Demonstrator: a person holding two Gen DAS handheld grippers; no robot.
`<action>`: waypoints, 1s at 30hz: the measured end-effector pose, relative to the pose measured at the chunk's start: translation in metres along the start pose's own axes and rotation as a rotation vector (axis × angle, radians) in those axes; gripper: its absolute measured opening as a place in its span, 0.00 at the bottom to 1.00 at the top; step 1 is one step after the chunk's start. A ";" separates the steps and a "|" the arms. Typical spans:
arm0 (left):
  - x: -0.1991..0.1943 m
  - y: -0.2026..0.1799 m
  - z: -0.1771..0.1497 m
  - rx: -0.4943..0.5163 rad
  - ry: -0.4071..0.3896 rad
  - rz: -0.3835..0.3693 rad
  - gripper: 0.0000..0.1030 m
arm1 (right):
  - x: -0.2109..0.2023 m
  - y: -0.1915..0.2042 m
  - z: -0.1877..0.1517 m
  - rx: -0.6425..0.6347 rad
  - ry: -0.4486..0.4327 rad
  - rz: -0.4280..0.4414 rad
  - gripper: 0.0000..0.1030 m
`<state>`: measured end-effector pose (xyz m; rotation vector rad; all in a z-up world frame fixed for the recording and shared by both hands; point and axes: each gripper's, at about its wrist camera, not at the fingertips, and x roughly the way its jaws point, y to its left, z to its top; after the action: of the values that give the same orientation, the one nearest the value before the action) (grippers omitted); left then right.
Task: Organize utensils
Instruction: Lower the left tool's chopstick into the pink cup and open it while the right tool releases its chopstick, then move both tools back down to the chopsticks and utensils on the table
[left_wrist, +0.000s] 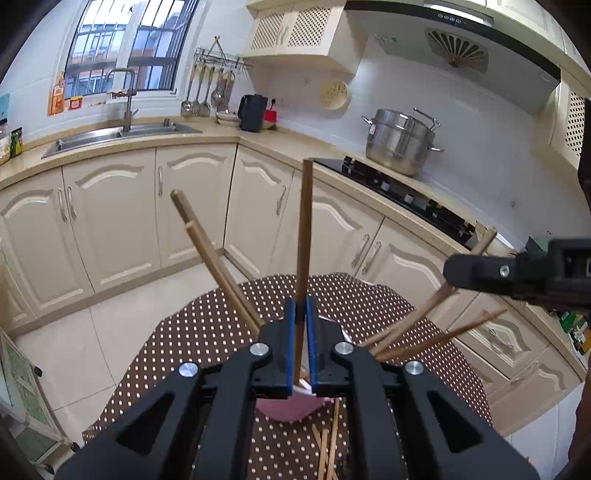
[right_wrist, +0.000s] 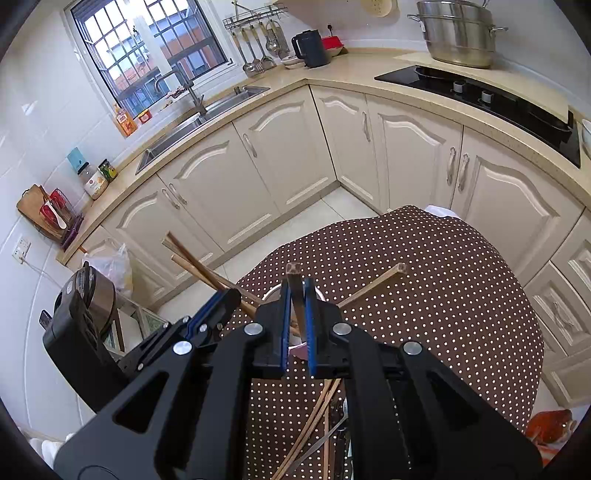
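Here, each tool (left_wrist: 301, 314) (right_wrist: 297, 295) clamps a chopstick (left_wrist: 306, 229) over the dotted tablecloth (left_wrist: 192, 332).

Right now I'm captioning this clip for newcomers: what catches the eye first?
Each gripper's jaws are shut on an upright chopstick over a pink cup on the dotted cloth. More chopsticks fan from the cup; behind, a steel pot sits on the counter.
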<state>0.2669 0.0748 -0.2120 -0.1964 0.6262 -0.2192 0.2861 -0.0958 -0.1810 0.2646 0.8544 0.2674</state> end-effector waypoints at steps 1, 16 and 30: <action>-0.001 0.000 -0.001 -0.002 0.003 -0.002 0.10 | -0.001 0.001 -0.001 0.001 0.000 -0.001 0.08; -0.025 0.007 -0.006 -0.022 0.046 -0.024 0.40 | -0.024 0.008 -0.006 0.008 -0.064 -0.022 0.50; -0.028 0.000 -0.045 0.037 0.230 -0.071 0.45 | -0.080 -0.005 -0.029 -0.009 -0.143 -0.132 0.52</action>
<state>0.2177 0.0765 -0.2323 -0.1588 0.8435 -0.3249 0.2147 -0.1237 -0.1445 0.2147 0.7258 0.1274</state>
